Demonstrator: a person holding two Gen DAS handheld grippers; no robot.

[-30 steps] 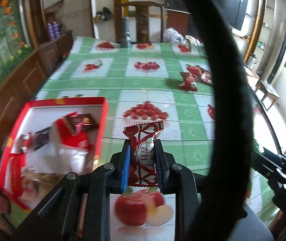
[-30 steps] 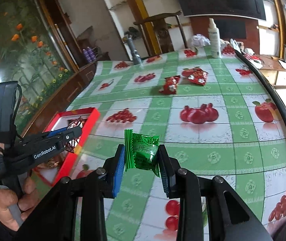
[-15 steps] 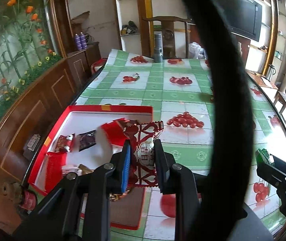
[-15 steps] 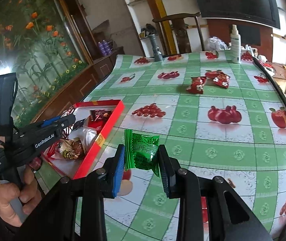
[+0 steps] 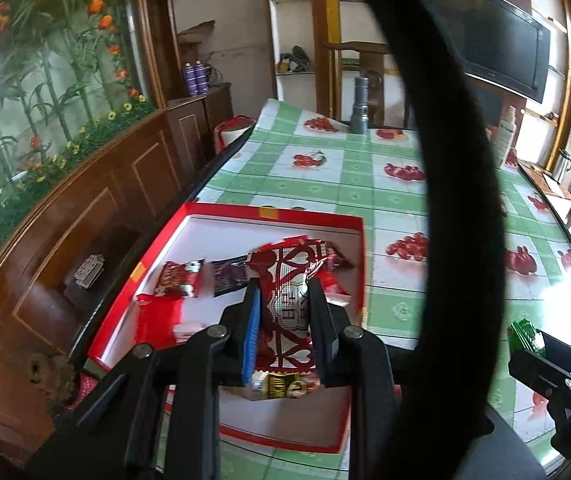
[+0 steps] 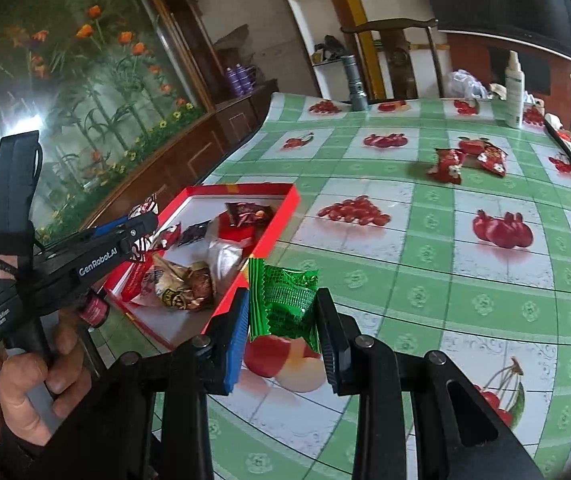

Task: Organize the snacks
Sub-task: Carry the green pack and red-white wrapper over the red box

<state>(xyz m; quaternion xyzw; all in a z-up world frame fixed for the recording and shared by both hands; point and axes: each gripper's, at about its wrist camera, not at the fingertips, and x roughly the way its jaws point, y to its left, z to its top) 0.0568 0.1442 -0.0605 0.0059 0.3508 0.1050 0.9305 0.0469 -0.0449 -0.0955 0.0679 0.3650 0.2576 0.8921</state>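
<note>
Left hand-held gripper [image 5: 284,312], clamped on a red-and-white packet [image 5: 290,304], hovers over the red box [image 5: 273,216]; next, I judge, release it, then the right hand-held gripper [image 6: 283,332] brings its gripped green packet [image 6: 285,300].

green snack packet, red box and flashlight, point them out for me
green snack packet [image 6: 285,304], right wrist view, middle of wrapper
red box [image 6: 281,216], right wrist view, its right wall
flashlight [image 5: 359,108], left wrist view, its body

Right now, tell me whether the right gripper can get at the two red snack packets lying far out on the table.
Probably not yet: the right gripper is shut on a green packet, so its jaws are occupied. The path looks free, with bare tablecloth up to the red packets.
</note>
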